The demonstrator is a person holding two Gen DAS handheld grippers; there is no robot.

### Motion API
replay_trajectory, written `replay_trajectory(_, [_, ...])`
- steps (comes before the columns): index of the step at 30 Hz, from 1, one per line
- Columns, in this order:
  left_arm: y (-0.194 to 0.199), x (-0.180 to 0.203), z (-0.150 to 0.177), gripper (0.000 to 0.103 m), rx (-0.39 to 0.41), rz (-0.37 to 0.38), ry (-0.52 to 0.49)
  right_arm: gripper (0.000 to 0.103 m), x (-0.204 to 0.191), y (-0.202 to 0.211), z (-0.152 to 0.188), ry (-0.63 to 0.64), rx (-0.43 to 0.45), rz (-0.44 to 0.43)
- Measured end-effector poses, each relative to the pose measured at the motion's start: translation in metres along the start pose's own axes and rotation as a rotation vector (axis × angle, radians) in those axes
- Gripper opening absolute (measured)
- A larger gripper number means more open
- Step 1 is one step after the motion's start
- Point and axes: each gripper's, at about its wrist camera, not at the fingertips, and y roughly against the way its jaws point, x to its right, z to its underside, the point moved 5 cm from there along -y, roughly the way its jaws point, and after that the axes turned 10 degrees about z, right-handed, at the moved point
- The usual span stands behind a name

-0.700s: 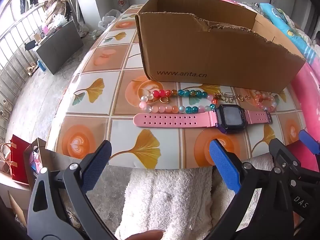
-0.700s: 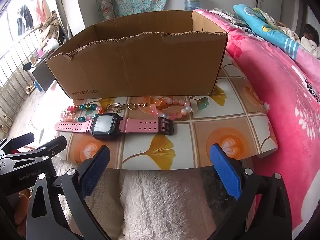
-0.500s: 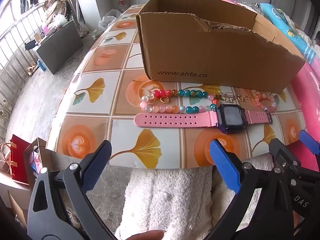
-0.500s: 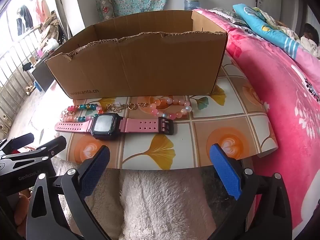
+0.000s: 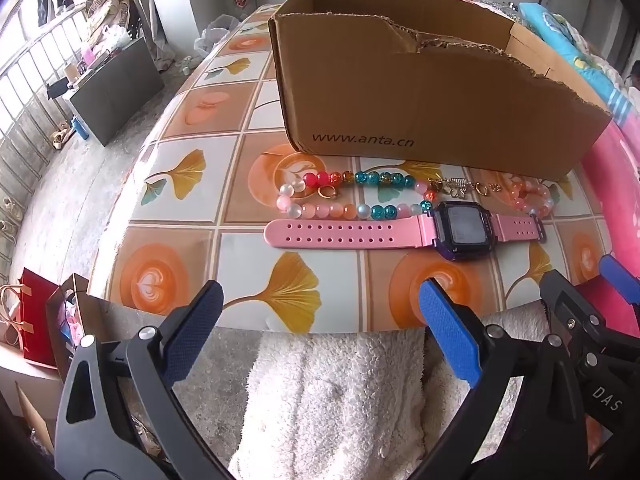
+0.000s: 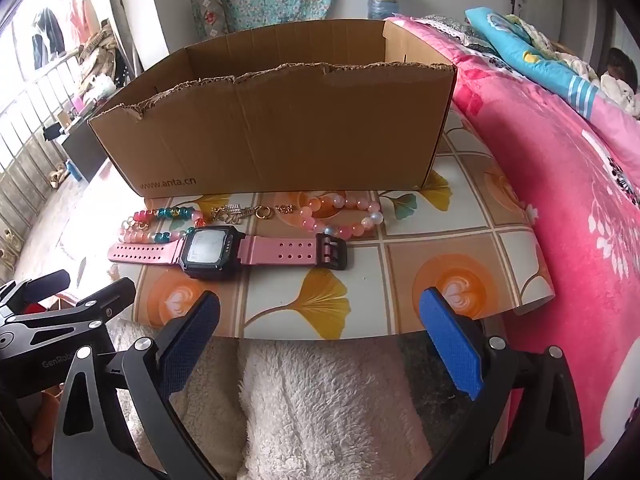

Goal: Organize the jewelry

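Change since earlier frames: nothing has shifted; both grippers and all the jewelry sit as before.
Landmark: cardboard box point(image 5: 420, 92), open-topped with a torn front edge, stands on the bench point(image 5: 192, 120), which wears a tile-and-ginkgo-leaf cover.
Pink watch point(image 5: 404, 230): lies flat and unbuckled just in front of the box's printed front wall, strap parallel to that wall, dark face up.
Multicolour bead bracelet point(image 5: 352, 196): between the box and the watch, toward the box's left end; a small gold ring point(image 5: 327, 192) lies inside its loop.
Pink bead bracelet point(image 6: 344, 214): between the box and the watch, toward the box's right end, close to the strap's black buckle.
Gold chain pieces point(image 6: 244, 213): between the two bracelets, just in front of the box wall.
Left gripper point(image 5: 320, 332): fingers spread wide, nothing between them; held off the bench's near edge, well short of the box, over a white fluffy garment point(image 5: 340, 400).
Right gripper point(image 6: 320, 334): fingers spread wide and empty, likewise off the near edge, facing the box front.
Bed point(image 6: 560, 184): pink floral cover, to the right of the box.
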Motion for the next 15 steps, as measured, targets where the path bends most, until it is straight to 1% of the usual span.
replay_trajectory(15, [0.0008, 0.0041, -0.0012, 0.095, 0.001, 0.003, -0.002, 0.098, 0.0004, 0.001, -0.0022, 0.002, 0.004, 0.006])
